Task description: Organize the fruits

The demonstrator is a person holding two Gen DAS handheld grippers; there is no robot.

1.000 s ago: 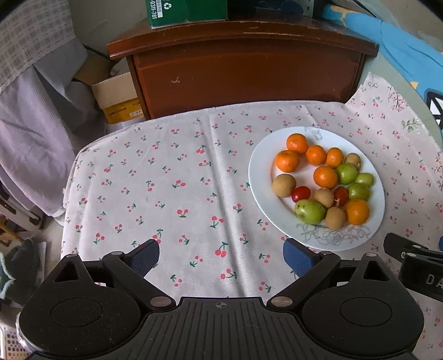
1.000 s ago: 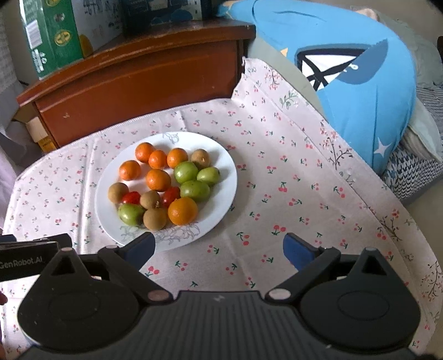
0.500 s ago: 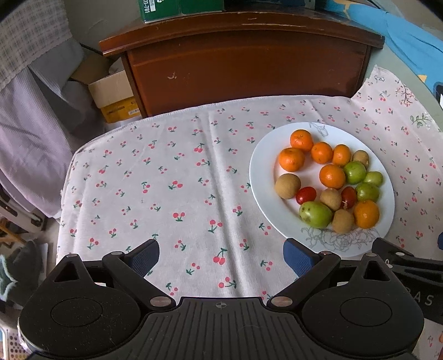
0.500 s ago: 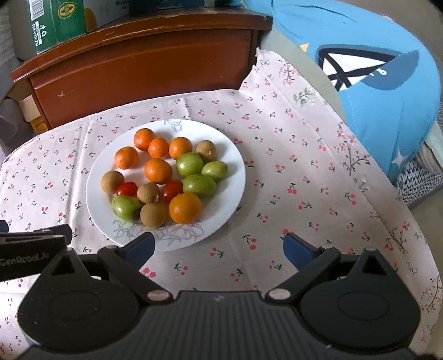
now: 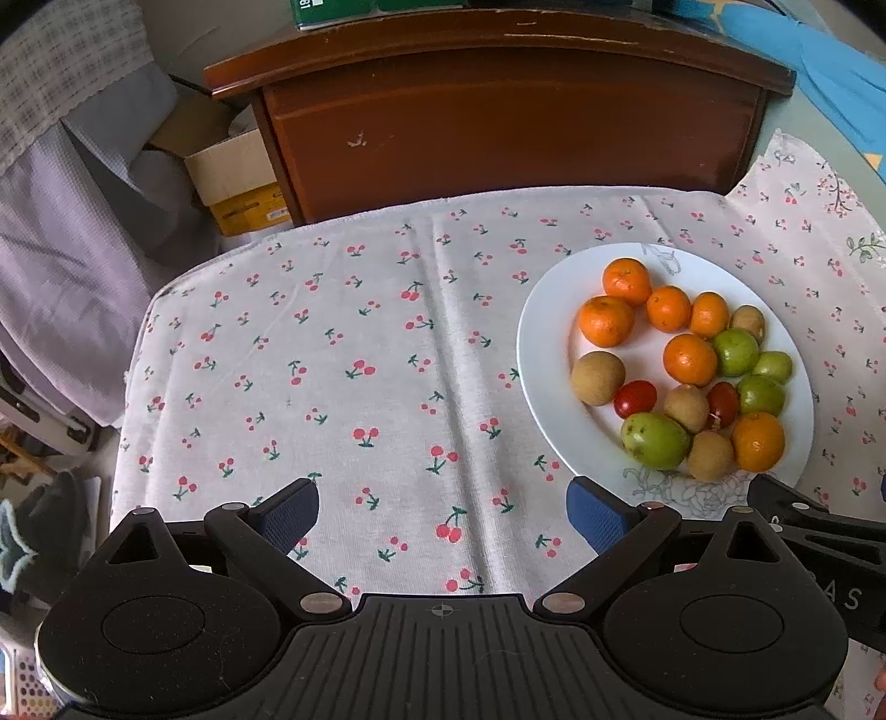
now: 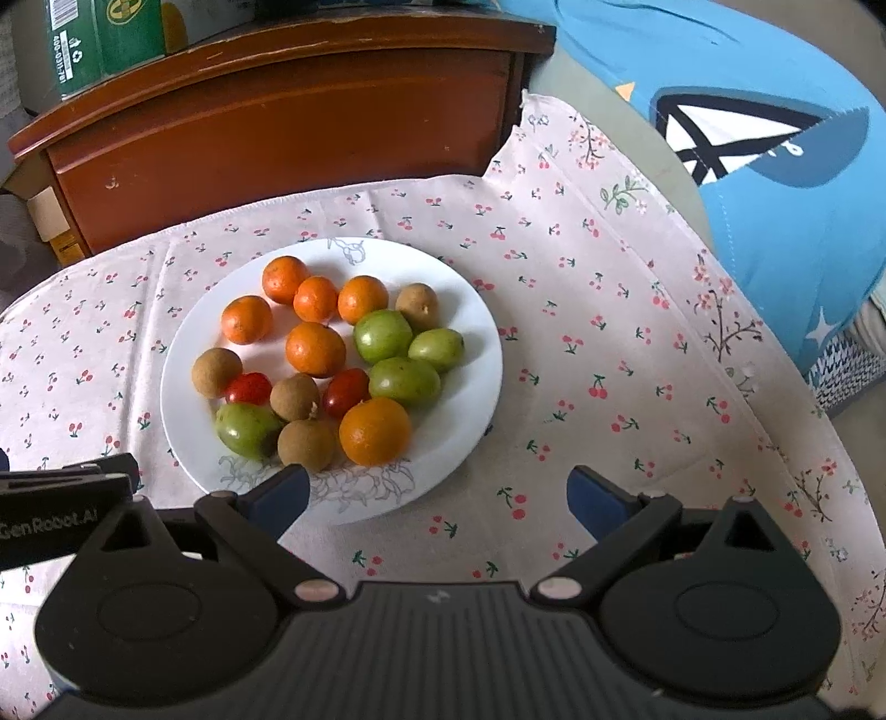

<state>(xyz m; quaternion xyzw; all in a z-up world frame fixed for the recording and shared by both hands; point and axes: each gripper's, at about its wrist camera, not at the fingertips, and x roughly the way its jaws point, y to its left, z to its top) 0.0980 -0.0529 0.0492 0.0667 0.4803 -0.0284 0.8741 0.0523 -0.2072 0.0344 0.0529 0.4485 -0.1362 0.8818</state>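
Observation:
A white plate (image 5: pixel 545 338) (image 6: pixel 470 321) on the cherry-print cloth (image 5: pixel 343 360) holds mixed fruit: several oranges (image 6: pixel 314 349), several green fruits (image 6: pixel 382 335), several brown round fruits (image 6: pixel 216 372) and two red cherry tomatoes (image 6: pixel 248 389). My left gripper (image 5: pixel 443 512) is open over bare cloth, left of the plate, holding nothing. Just short of the plate's near rim, my right gripper (image 6: pixel 437 495) hangs open and empty, its left finger over the rim. Part of the left gripper (image 6: pixel 61 512) shows at the right wrist view's left edge.
A brown wooden cabinet (image 5: pixel 509 111) stands behind the table with a green carton (image 6: pixel 105 39) on top. A blue cushion (image 6: pixel 775 138) lies right of the cloth. Cardboard boxes (image 5: pixel 238 177) and grey fabric (image 5: pixel 61 221) sit at the left.
Both grippers moved forward and lower toward the table, so the plate and fruit appear larger and nearer. Both stayed open; no fruit has moved.

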